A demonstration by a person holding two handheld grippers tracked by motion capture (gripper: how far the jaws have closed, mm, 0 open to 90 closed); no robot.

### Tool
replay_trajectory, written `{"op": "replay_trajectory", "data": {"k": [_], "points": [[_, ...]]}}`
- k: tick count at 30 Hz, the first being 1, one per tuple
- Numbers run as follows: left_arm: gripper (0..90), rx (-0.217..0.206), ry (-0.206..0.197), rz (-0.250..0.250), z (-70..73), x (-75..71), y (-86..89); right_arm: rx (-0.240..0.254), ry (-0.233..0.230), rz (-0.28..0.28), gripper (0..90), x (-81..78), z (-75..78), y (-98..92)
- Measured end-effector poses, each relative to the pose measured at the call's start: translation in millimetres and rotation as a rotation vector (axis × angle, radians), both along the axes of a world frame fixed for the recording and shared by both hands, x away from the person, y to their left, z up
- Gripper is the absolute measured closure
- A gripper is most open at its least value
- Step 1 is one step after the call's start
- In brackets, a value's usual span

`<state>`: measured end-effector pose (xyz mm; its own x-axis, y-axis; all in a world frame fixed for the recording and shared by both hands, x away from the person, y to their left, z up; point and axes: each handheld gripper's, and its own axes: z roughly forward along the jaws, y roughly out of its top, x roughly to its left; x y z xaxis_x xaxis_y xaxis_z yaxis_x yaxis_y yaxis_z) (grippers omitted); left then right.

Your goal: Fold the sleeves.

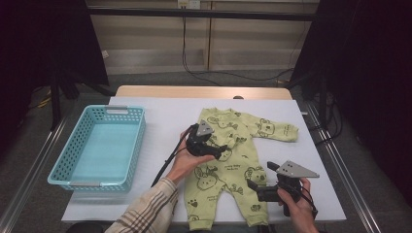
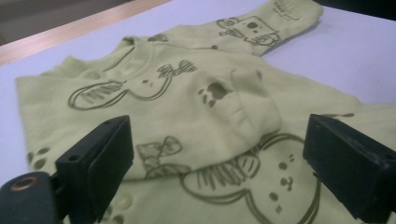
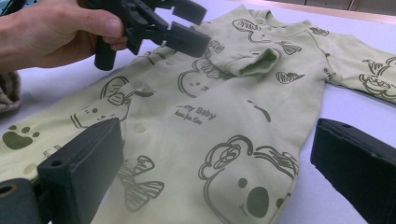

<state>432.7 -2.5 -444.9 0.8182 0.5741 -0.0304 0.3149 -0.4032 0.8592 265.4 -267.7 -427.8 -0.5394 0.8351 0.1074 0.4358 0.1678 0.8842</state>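
Observation:
A light green baby romper [image 1: 234, 167] printed with dark animal drawings lies flat on the white table cover, neck toward the far side. One sleeve is folded in over the chest, its cuff [image 2: 250, 109] lying between the wide-apart jaws of my left gripper [image 2: 219, 144]. That left gripper [image 1: 222, 151] hovers over the chest, open, with its pads off the cloth. My right gripper [image 1: 261, 175] is open just above the romper's right leg [image 3: 233, 177], nothing gripped. In the right gripper view, the left gripper [image 3: 198, 27] and its hand sit beside the folded cuff [image 3: 259, 63].
A turquoise plastic basket [image 1: 138, 141] stands at the table's left, nothing in it. The romper's other sleeve [image 1: 277, 130] stretches out to the right. White cover [image 1: 165, 121] lies between basket and romper. A wooden table edge [image 1: 194, 91] runs along the back.

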Motion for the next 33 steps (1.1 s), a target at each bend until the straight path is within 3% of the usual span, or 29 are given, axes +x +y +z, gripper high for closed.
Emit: {"op": "replay_trajectory", "data": {"k": [4,6,7,8,15,18,20,21,23,25,29,33], "points": [[4.2,-0.053,0.040,0.017,-0.3,-0.7,15.0,-0.010,-0.012,-0.004,2.6,0.6,0.6,-0.7],[5.4,-0.057,0.056,0.033,-0.7,-0.7,21.4,-0.010,-0.017,-0.010,2.5,0.5,1.1,-0.3],[5.4,-0.039,0.037,0.033,-0.4,-1.1,24.6,-0.012,-0.021,-0.008,2.7,0.8,1.1,-0.4],[5.0,-0.057,0.038,0.045,-0.5,-3.0,26.2,-0.017,-0.023,-0.011,2.9,0.9,1.3,-0.6],[4.7,-0.066,0.004,0.068,6.8,-12.7,42.1,-0.038,-0.032,-0.030,3.4,4.1,1.1,-4.4],[4.4,-0.044,0.010,0.085,9.3,-15.1,48.0,-0.022,0.017,-0.030,3.4,6.6,2.9,-6.0],[4.5,-0.068,-0.004,0.100,10.4,-19.8,52.7,-0.029,0.019,-0.039,4.7,8.1,3.6,-7.8],[4.5,-0.083,-0.013,0.083,10.8,-22.3,55.6,-0.022,0.015,-0.044,4.6,8.8,3.9,-8.4],[4.5,-0.070,-0.045,0.084,11.9,-29.2,62.6,-0.020,0.016,-0.050,4.5,10.5,4.7,-10.9],[4.5,-0.115,-0.049,0.091,11.8,-35.3,68.3,-0.020,0.016,-0.061,4.9,12.3,5.6,-12.6],[4.4,-0.141,-0.069,0.134,16.7,-42.2,79.5,-0.048,0.014,-0.072,4.8,14.8,7.8,-15.6],[4.4,-0.148,-0.094,0.141,19.2,-48.0,90.2,-0.036,0.010,-0.087,4.9,17.2,9.6,-19.9]]}}
